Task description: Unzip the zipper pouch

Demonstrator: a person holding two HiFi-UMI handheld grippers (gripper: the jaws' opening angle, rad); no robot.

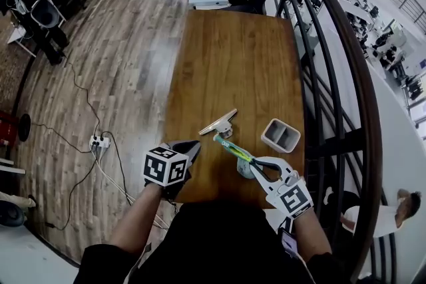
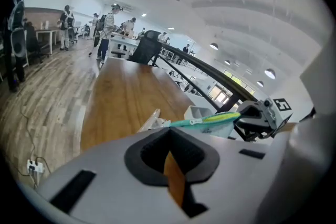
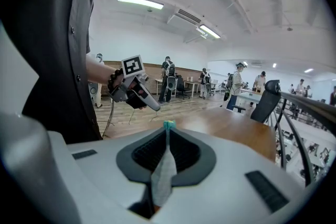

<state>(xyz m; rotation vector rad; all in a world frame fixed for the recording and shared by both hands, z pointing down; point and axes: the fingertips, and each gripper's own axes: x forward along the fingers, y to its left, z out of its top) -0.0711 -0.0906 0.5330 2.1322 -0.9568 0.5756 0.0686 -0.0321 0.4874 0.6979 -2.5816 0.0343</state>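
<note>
Wooden table (image 1: 229, 63) in a busy open office, and everything turns on the zipper pouch (image 1: 233, 148). The right gripper (image 1: 249, 163) has its jaws pinched on the near end of the pouch, with a fold of pale fabric squeezed between the pads, so the teal-and-yellow strip juts out toward the far side. Just left of the pouch sits the left gripper (image 1: 193, 145), jaws pressed together with nothing in them and the tips aimed at the pouch's free end. Beyond the pouch lies a white tool (image 1: 218, 123), and to its right a grey bin (image 1: 280, 135).

Now the danger. A small pale tab (image 2: 197, 121) partway along the pouch looks like the zipper pull, though it's tiny from here. The left jaws need to spread first; nudge in closed and the pouch just swings aside. Grab fabric instead of the tab and the slider won't run. Tug hard and that thin pinch on the right could slip
</note>
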